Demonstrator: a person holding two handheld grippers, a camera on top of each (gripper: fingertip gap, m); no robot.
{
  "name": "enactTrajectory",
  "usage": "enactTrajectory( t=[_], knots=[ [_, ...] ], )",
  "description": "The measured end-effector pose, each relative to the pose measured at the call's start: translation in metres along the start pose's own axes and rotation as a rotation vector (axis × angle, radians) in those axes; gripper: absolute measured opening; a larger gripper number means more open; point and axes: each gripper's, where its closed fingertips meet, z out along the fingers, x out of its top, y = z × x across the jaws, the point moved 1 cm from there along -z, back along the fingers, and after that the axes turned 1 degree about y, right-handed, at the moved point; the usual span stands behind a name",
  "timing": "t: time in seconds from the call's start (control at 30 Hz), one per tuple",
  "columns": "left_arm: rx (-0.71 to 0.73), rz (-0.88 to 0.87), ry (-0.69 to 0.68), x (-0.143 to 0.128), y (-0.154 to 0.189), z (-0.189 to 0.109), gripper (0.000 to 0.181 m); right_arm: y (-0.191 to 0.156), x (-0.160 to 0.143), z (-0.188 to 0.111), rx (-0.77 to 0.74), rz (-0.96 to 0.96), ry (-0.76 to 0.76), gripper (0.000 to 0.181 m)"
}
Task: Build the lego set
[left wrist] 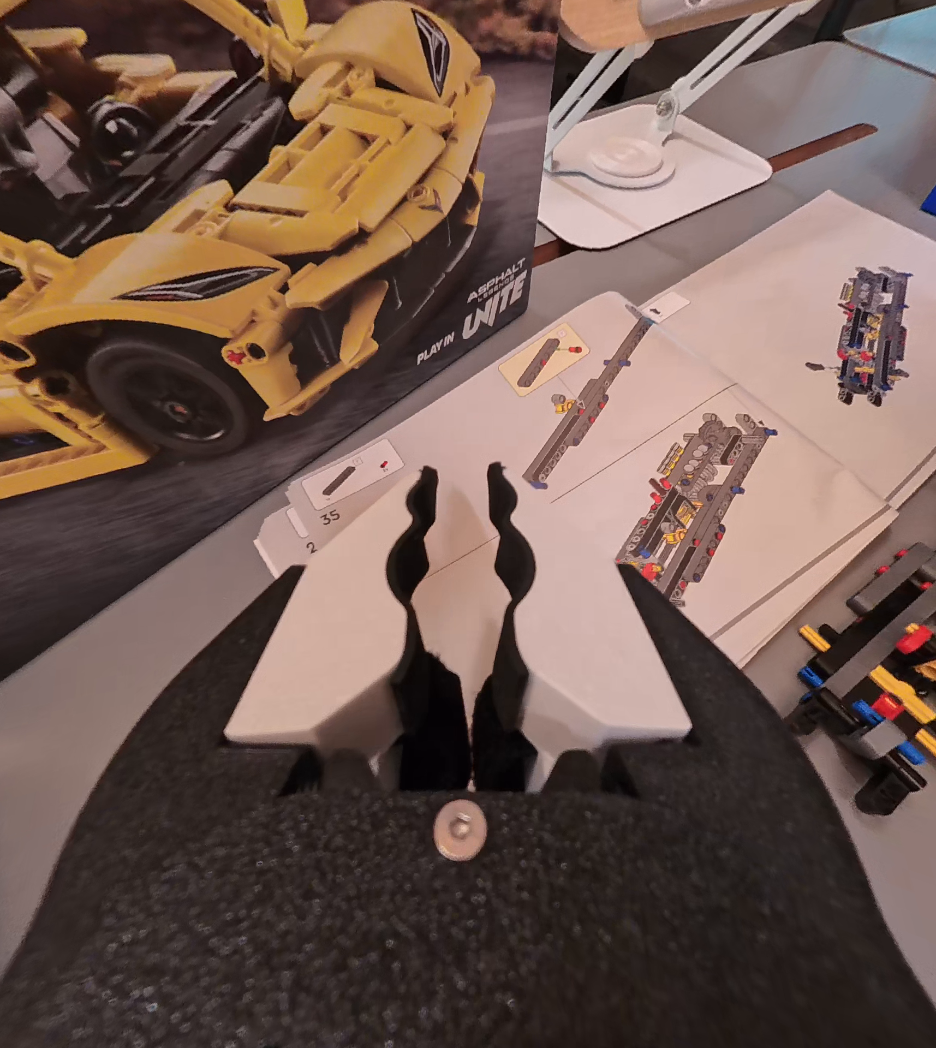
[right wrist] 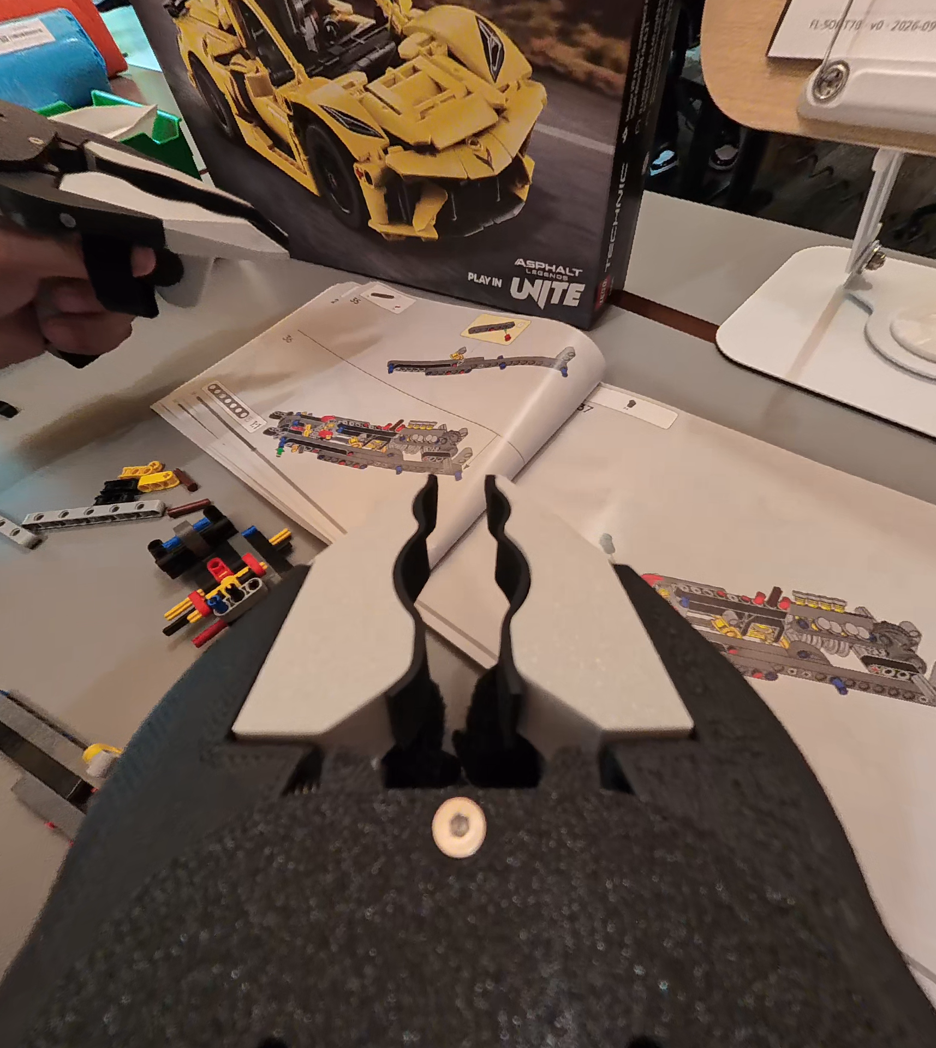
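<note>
My left gripper (left wrist: 462, 470) is open and empty, held above the open instruction booklet (left wrist: 737, 397). The partly built chassis (left wrist: 908, 669), grey and black with yellow, red and blue pins, lies on the table to its right. My right gripper (right wrist: 460, 479) is open and empty over the booklet (right wrist: 397, 385). A small sub-assembly (right wrist: 216, 573), a long grey beam (right wrist: 91, 516) and yellow pieces (right wrist: 148, 476) lie to its left. Part of the grey and black chassis (right wrist: 40, 748) shows at lower left. The left gripper (right wrist: 275, 241), held by a hand, also shows in the right wrist view.
The set's box (left wrist: 199, 255) with a yellow car on it stands behind the booklet and also shows in the right wrist view (right wrist: 426, 142). A white stand base (left wrist: 652, 170) sits at the back right. Blue (right wrist: 23, 62) and green (right wrist: 159, 130) bins stand at the far left. The tips of one gripper are about 20 cm away from the tips of the other. From my left tips it is roughly 20 cm to the long grey beam (right wrist: 91, 516); from my right, 25 cm.
</note>
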Motion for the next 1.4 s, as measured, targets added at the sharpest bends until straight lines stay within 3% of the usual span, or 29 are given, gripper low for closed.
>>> enactTrajectory(
  t=[1.4],
  knots=[
    [-0.019, 0.081, -0.047, -0.006, 0.020, 0.006, 0.017, 0.002, 0.003, -0.006, -0.064, -0.091, -0.020, 0.013]
  ],
)
